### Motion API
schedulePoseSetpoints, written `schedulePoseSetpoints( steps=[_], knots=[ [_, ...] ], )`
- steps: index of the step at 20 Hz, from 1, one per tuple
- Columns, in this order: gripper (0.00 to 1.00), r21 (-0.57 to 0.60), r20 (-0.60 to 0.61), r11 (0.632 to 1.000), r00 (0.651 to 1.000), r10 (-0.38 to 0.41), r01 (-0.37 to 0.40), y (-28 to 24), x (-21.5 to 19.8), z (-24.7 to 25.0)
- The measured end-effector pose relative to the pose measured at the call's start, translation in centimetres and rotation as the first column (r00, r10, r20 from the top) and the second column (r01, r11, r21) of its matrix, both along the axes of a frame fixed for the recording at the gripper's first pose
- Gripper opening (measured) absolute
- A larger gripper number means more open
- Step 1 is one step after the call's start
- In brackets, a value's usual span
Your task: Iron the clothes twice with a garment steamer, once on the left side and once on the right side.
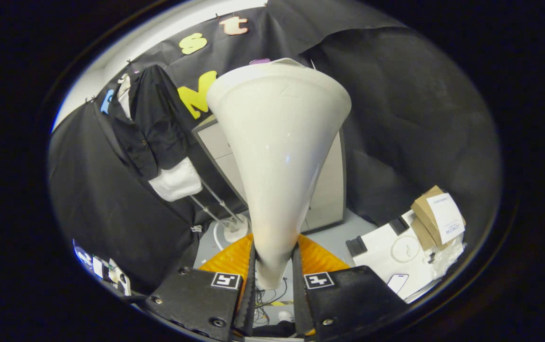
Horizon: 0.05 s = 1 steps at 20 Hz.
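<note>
The steamer head (279,156), a pale cone that flares wide at its far end and narrows to a neck, stands straight out along the fingers of the hand-held gripper (274,280). Its long axis runs forward, in line with them. The narrow neck sits between the two fingers, and both appear to press on it from either side, so the hand-held gripper is clenched on the steamer head and carries it clear of everything else.

The clothes (151,128) hang off to the left of that axis and well beyond the flared mouth: a dark shirt over something white, on a stand (220,213) whose thin rods slant down to a pale base on the floor. Nothing touches between the two; the mouth of the steamer head points past the garment's right side, towards a grey cabinet (220,142) that stands behind it against the black cloth wall.

That offset is what the coming move turns on, in my judgement. To begin a pass, the steamer head would need to swing left and go forward until its flat mouth faces the cloth, and neither pass looks begun from how far apart they hang. The near edge of the garment is the one on the gripper's side, so it would be met first.

To the right, lower down, a white sheet (386,251) lies by some brown cardboard boxes (429,213), well away from the path
</note>
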State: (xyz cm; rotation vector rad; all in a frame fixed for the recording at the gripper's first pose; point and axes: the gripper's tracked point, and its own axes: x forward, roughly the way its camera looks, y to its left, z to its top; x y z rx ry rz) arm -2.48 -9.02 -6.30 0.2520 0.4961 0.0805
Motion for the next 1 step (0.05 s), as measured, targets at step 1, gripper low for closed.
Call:
schedulePoseSetpoints(
  steps=[1],
  knots=[
    [0.36,0.0,-0.003,1.0,1.0,0.0,0.0,-0.1,0.02,-0.04]
  ],
)
